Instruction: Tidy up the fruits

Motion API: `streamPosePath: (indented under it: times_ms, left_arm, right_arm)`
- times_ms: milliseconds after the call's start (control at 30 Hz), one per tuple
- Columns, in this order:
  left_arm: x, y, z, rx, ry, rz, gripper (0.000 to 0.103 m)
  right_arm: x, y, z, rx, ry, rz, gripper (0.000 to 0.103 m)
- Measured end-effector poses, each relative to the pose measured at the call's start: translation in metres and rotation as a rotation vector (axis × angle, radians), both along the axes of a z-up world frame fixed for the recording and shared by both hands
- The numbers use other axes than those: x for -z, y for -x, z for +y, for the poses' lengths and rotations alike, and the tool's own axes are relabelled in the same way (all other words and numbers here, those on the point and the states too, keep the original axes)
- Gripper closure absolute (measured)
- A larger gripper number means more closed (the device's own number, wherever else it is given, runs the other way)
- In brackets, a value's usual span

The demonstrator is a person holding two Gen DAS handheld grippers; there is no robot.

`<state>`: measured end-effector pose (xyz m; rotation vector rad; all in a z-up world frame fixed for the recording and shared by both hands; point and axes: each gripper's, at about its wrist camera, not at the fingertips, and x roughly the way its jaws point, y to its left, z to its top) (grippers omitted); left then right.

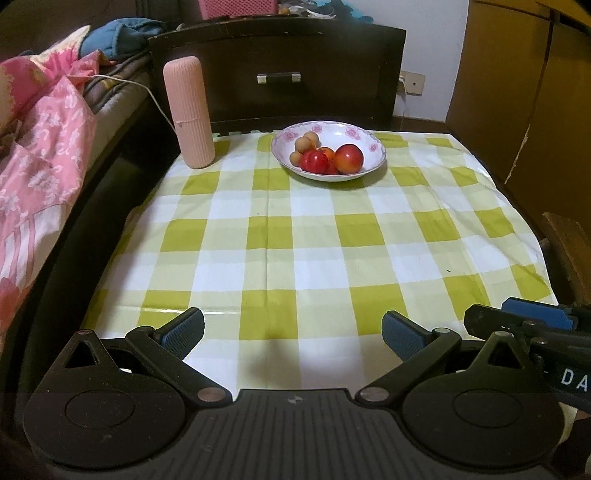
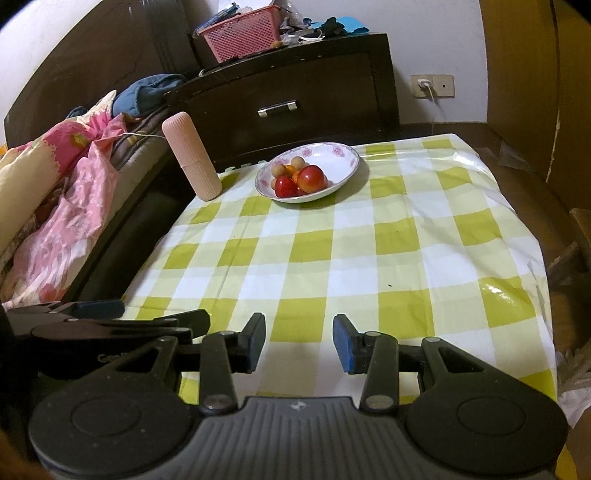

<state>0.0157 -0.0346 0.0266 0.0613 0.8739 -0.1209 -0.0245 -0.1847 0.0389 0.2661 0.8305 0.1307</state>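
Note:
A white bowl with a pink flower rim (image 1: 373, 146) (image 2: 351, 155) stands at the far side of the checked table. It holds a large red-yellow apple (image 1: 349, 158) (image 2: 311, 178), a smaller red fruit (image 1: 314, 161) (image 2: 285, 186), an orange fruit and small tan round fruits (image 1: 303, 144) (image 2: 279, 170). My left gripper (image 1: 293, 334) is open and empty over the table's near edge. My right gripper (image 2: 299, 343) is open and empty, also at the near edge, far from the bowl. Each gripper shows at the side of the other's view.
A tall ribbed pink container (image 1: 189, 112) (image 2: 192, 157) stands left of the bowl. A dark drawer cabinet (image 1: 277, 70) is behind the table, with a pink basket (image 2: 242, 33) on top. A bed with pink bedding (image 1: 40, 147) lies to the left. Brown cabinets stand on the right.

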Motion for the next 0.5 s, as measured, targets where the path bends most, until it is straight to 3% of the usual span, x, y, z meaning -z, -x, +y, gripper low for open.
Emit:
streamPosePath:
  times_ms: [500]
  left_arm:
    - [0.0048, 0.0106, 0.0004, 0.003, 0.023, 0.03, 0.0]
  right_arm:
    - [0.0058, 0.0082, 0.001, 0.004, 0.005, 0.04, 0.057]
